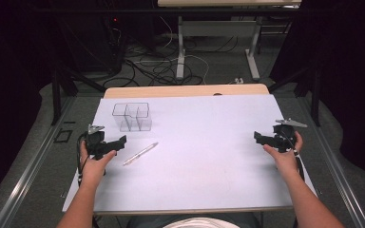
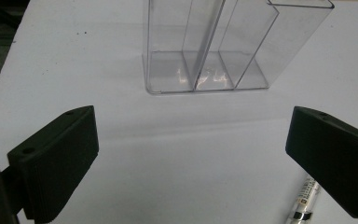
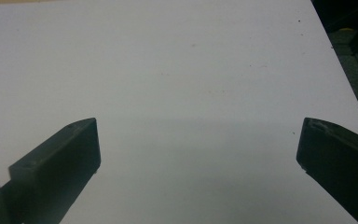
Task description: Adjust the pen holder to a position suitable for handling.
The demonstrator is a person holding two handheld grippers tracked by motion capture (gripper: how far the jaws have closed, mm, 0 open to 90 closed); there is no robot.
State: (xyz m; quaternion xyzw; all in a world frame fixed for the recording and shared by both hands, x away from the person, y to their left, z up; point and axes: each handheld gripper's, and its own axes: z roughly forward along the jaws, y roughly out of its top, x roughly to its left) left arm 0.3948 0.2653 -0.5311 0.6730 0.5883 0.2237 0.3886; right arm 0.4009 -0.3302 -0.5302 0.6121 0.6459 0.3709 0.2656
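Both grippers hover low over the table with their jaws spread wide and nothing between them. From there the scene runs down in size: the white tabletop [image 1: 204, 161] carries everything, with a strip of bare wood showing along its far edge. On it, near the far left corner, stands a clear plastic organiser [image 1: 132, 117], upright, divided into compartments that all look empty; in the left gripper view the organiser [image 2: 214, 51] stands ahead of the jaws and well apart from them. The left gripper [image 1: 116, 143] sits near the left edge of the tabletop, just on the near side of the organiser, held in the person's left hand [image 1: 94, 164]. The right gripper [image 1: 261, 138] sits near the right edge, well apart from everything else, held in the right hand [image 1: 285, 156]. A silver pen [image 1: 140, 153] lies flat on the tabletop just to the right of the left gripper, slanted toward the far right; in the left gripper view the pen [image 2: 304, 200] shows beside the right-hand jaw, not touched by it.
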